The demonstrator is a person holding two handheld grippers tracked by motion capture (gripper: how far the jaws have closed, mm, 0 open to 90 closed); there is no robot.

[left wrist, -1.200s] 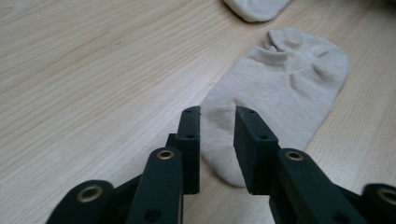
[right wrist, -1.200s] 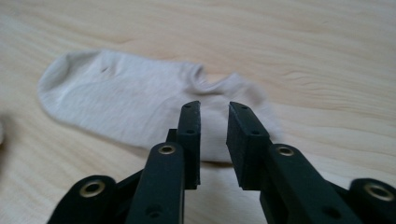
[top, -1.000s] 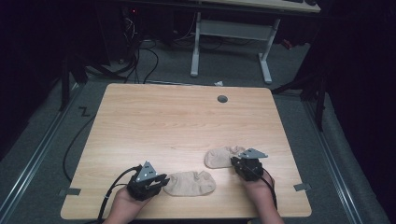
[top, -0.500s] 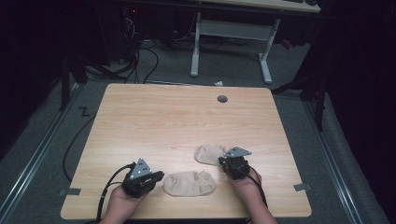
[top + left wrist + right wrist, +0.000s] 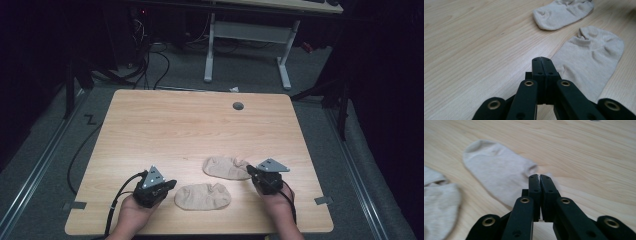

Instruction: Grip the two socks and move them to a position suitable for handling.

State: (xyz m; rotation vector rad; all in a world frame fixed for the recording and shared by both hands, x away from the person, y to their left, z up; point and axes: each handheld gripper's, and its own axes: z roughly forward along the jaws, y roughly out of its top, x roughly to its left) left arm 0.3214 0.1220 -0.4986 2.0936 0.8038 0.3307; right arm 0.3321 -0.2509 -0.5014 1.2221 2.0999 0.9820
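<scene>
While my right gripper [image 5: 251, 170] pinches the far sock [image 5: 225, 167] at its edge, my left gripper [image 5: 170, 184] sits closed, holding nothing, beside the near sock [image 5: 202, 196]. Both socks lie apart on the wooden table [image 5: 190, 125].

No readable text, label, brand, number or sign appears anywhere.

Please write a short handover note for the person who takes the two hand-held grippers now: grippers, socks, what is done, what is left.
Left hand-held gripper: jaws shut, holding nothing, at the left end of the near sock.
Right hand-held gripper: jaws closed on the right end of the far sock, apparently pinching its edge.
Both socks lie flat on the table, near the front edge, side by side, apart.
Done: nothing paired or folded yet.
Left: probably lay one sock on the other; the left gripper must open to take the near sock.
</scene>
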